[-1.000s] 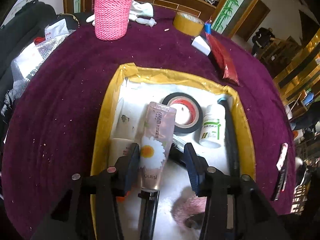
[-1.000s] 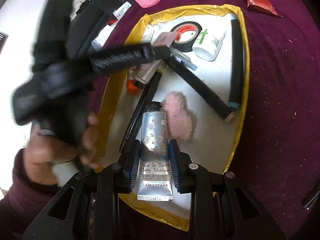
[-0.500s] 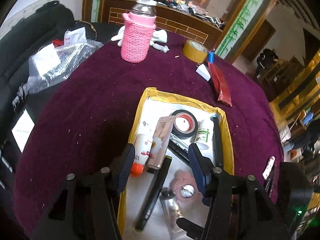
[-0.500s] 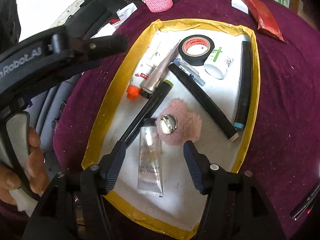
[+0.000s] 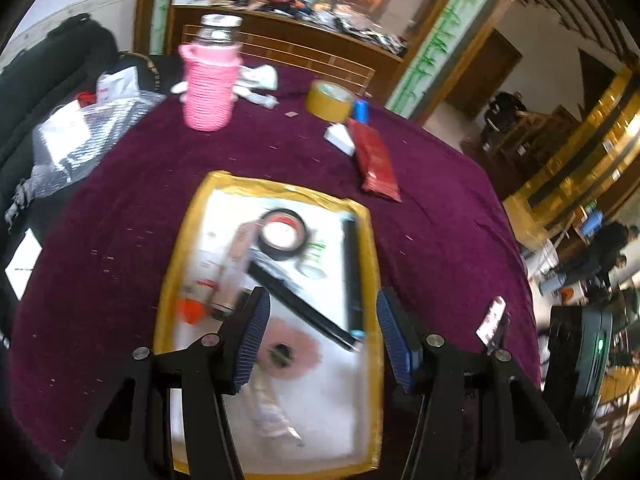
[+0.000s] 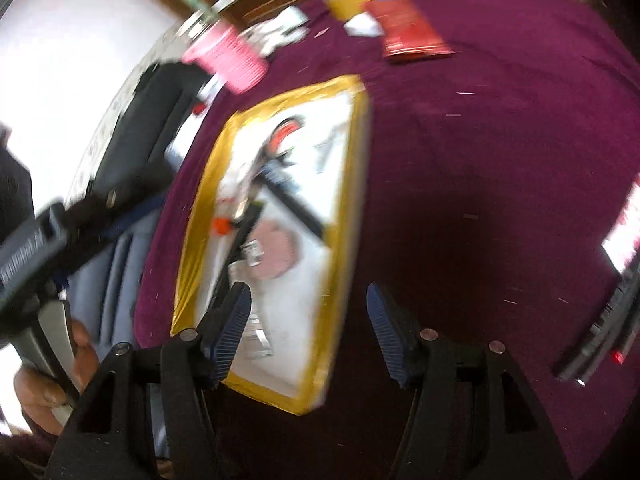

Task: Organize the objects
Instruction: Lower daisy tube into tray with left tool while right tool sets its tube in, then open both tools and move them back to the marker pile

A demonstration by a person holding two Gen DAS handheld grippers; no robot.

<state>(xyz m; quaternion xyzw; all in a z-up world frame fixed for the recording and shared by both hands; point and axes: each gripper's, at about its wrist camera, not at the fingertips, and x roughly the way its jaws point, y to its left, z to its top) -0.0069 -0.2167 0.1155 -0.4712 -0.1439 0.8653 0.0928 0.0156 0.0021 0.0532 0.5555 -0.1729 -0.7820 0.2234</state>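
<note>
Both my tools have let go and lifted: left tool [image 5: 322,332] and right tool [image 6: 308,330] gape empty. Tubes lie in the gold-rimmed tray [image 5: 188,240] mid-bench [image 5: 440,240]. Only the left view shows the doorway [image 5: 480,76].

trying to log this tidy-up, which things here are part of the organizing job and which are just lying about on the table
Part of the job:
- gold-edged tray
- black tape roll in the tray
- white bottle in the tray
- pink puff in the tray
- left tongs, open and empty
- right tongs, open and empty

Lying about:
- pink knitted bottle sleeve
- yellow tape roll
- red packet
</note>
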